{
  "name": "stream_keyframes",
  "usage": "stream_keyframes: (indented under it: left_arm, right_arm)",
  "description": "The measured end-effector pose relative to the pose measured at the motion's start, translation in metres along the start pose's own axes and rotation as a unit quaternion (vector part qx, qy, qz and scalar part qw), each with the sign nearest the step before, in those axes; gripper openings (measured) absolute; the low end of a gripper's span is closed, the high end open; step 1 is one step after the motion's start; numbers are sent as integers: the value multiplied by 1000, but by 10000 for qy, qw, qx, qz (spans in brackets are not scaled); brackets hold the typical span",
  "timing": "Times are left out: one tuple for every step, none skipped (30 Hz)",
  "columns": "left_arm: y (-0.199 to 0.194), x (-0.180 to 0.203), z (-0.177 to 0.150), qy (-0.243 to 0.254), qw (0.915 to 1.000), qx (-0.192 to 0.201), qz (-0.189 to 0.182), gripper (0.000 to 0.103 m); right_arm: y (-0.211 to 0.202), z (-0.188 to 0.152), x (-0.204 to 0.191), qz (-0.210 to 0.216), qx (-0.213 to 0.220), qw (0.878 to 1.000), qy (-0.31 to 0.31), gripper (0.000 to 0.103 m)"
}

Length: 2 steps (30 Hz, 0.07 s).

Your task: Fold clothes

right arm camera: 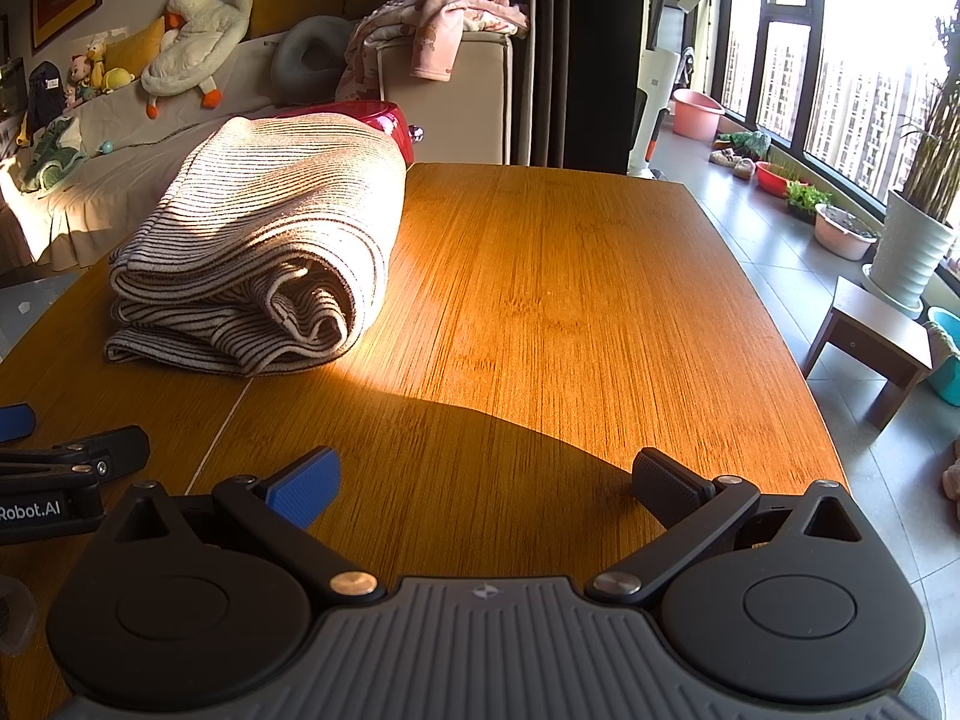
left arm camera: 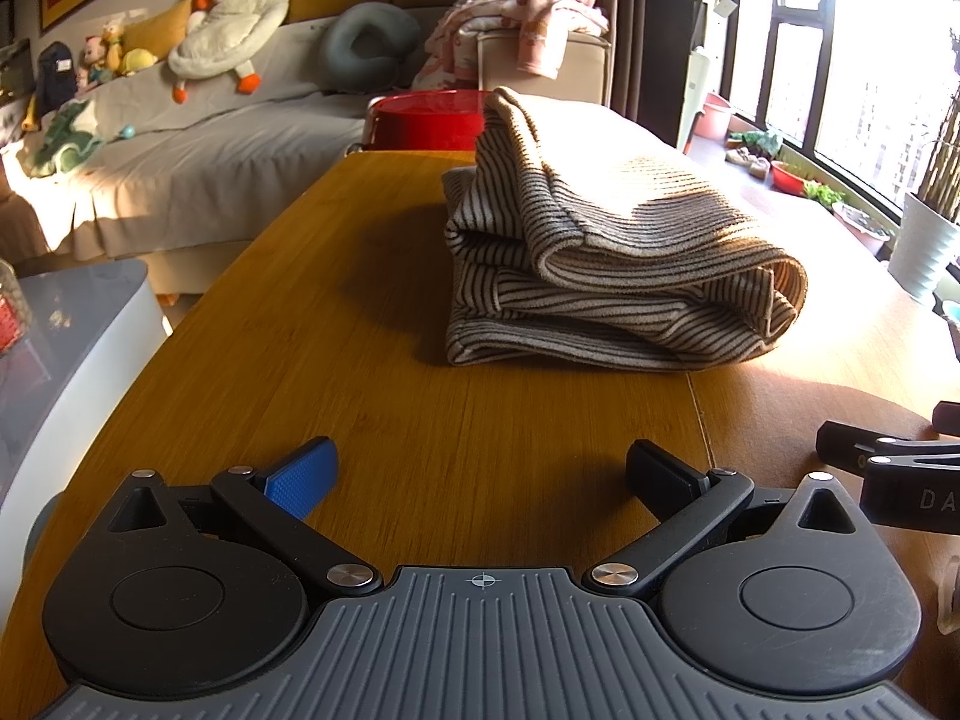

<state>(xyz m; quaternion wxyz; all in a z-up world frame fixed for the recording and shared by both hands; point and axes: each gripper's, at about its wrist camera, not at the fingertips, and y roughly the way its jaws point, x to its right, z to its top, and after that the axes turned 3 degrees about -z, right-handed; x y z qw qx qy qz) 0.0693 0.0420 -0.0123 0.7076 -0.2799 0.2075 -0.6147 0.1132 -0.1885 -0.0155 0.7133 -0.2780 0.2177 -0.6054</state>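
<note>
Striped garment, beige with thin dark lines, lies folded into a thick bundle of several layers on a wooden table. In the left wrist view it sits ahead and slightly right of centre; in the right wrist view it sits ahead and to the left, so it rests between the two grippers and farther out on the table. Left gripper hovers low over the near table edge with its jaws spread wide and nothing between them. Right gripper does the same just beside it, also spread wide and empty. Neither touches the cloth.

Folding looks nearly or fully done. The risk now lies in the loose top layer: it bulges and its rolled right end gapes, so a push or a grab at one layer alone would likely peel the stack apart or skew it. A low approach could also snag the bottom hem and drag the bundle.

Its long axis appears to run from near to far along the table, leaning a little left at the far end, with layered edges and the open roll facing the grippers. A red bowl stands behind it.
</note>
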Motion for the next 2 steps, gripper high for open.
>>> stream_keyframes:
  left_arm:
    - [-2,-3,-1,-74,9999,43,-86,103]
    - [-3,-7,-1,-148,9997,87,-171,103]
  right_arm:
    - [-1,-1,-1,-41,12,10000,31,103]
    - [-2,-3,-1,-76,26,10000,52,103]
